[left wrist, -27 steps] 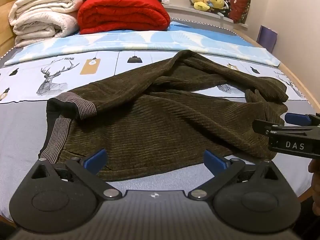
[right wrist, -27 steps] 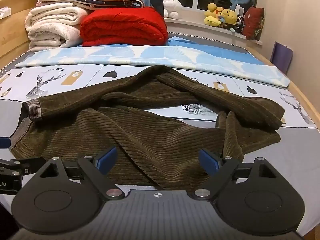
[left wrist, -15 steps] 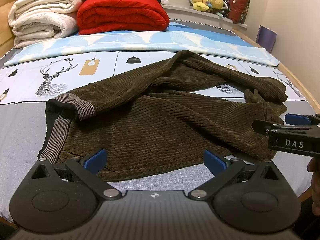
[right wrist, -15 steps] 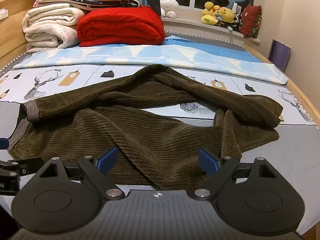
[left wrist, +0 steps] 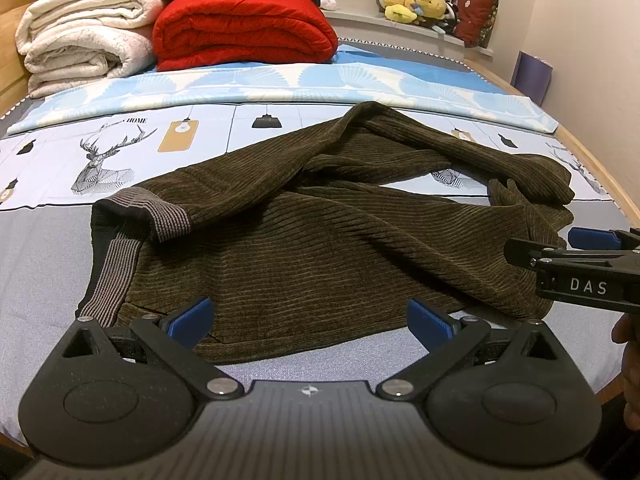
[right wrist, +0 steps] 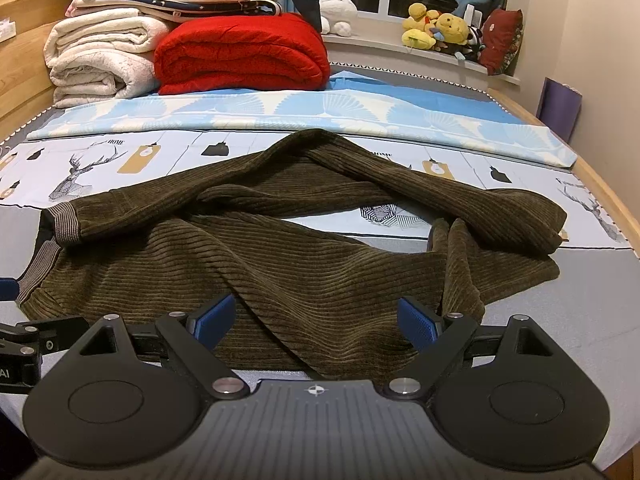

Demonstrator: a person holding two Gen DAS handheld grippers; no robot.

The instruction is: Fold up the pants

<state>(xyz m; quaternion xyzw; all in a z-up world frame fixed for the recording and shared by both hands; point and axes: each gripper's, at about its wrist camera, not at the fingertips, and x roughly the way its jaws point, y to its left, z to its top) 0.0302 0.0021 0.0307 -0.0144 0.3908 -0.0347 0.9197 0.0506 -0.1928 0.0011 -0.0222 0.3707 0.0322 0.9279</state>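
Looking at this, the fold hasn't really started. The pants (left wrist: 320, 232) lie rumpled across the near half of the bed (left wrist: 40, 248), one leg looped toward the far side, ribbed waistband at the left end. Left gripper (left wrist: 308, 316) hangs over the near hem, claws spread wide, holding nothing. Right gripper (right wrist: 316, 320) is the same, spread and empty, above the near edge further right. My guess is the next move needs each one to drop onto an edge, pinch the cloth, and pull the looped leg straight before any fold. Compared to a second ago, barely anything differs: both cameras sit a touch closer, pants unmoved.
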